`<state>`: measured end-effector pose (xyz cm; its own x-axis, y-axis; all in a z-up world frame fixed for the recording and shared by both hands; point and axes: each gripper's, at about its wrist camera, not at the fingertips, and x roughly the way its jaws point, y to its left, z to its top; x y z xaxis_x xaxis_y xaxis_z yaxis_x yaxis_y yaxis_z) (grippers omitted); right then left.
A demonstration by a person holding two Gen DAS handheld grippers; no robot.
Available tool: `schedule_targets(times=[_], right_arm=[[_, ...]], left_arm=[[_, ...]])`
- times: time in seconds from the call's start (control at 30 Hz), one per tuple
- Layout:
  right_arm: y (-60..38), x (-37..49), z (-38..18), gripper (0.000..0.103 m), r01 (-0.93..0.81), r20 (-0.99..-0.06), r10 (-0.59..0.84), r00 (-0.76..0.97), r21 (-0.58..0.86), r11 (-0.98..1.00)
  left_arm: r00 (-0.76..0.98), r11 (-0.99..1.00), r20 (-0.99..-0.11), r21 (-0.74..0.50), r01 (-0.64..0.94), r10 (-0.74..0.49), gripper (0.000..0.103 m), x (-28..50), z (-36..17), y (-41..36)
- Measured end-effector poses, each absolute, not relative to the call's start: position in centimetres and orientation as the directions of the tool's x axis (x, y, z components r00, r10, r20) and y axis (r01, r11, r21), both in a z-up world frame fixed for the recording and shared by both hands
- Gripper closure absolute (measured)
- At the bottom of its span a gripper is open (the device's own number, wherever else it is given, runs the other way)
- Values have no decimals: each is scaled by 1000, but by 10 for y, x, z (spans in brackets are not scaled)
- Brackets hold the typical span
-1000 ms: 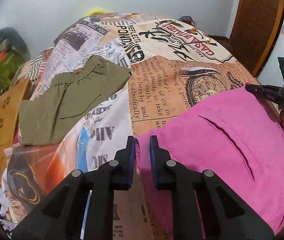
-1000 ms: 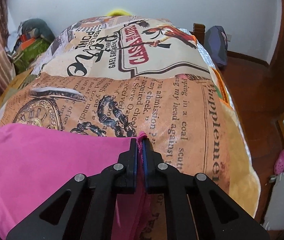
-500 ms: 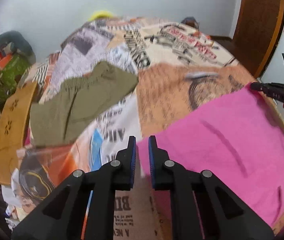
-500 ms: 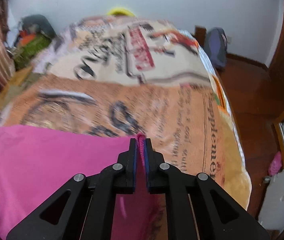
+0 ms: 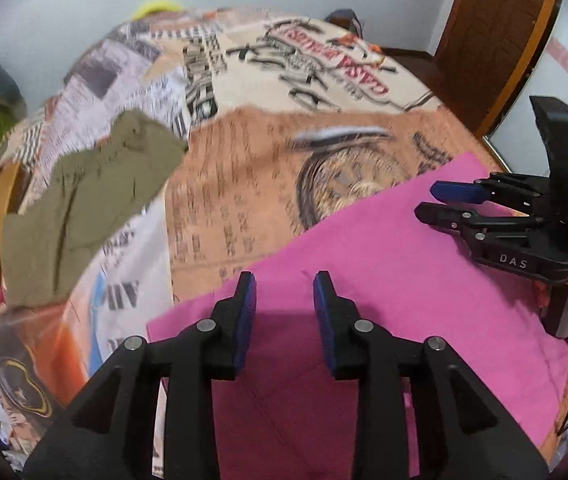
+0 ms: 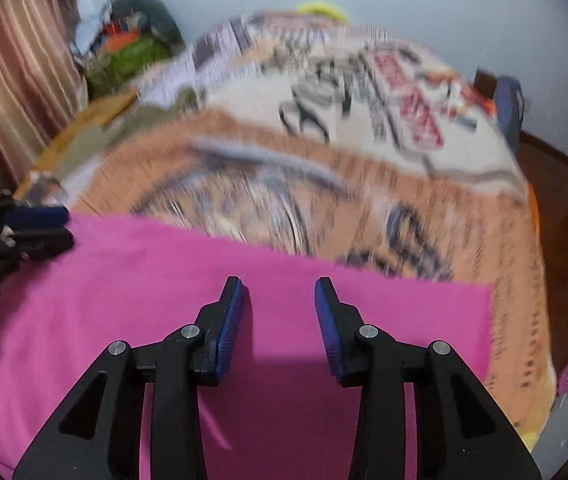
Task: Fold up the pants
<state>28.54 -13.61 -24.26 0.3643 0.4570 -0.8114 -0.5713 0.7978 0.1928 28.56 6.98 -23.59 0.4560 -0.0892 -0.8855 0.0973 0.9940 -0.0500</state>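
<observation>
Both grippers, left (image 5: pixel 284 292) and right (image 6: pixel 278 298), have just spread and dropped the pink pants (image 5: pixel 384 280) beneath them, so snagging could undo the fold.

The place was a bedroom in a home. A bed (image 5: pixel 324 168) with a cover printed like old newspapers filled most of both views, and clothes lay on it: pink pants (image 6: pixel 164 280) and an olive garment (image 5: pixel 84 200). Behind the bed was a plain pale wall (image 6: pixel 404 20). A striped curtain (image 6: pixel 16 80) hung at one side, a wooden door (image 5: pixel 496 40) stood at the other, and a pile of belongings (image 6: pixel 132 48) sat in the corner.
</observation>
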Motion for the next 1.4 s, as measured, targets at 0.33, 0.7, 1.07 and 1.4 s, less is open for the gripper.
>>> schedule_targets(times=[0.33, 0.7, 1.07, 1.4], right_arm=[[-157, 281, -237, 79, -546, -822, 385, 419, 111, 830], [-204, 292, -241, 74, -416, -846, 264, 463, 56, 908], [-201, 251, -185, 74, -445, -781, 327, 533, 70, 893], [-185, 168, -128, 70, -531, -683, 433, 588, 78, 844]], left_arm=[[491, 995, -867, -52, 83, -86, 72, 267, -233, 83], [499, 999, -865, -46, 27, -53, 63, 251, -233, 105], [540, 1000, -841, -2, 1, -2, 63, 226, -196, 96], [642, 1000, -766, 7, -31, 25, 54, 163, -136, 84]])
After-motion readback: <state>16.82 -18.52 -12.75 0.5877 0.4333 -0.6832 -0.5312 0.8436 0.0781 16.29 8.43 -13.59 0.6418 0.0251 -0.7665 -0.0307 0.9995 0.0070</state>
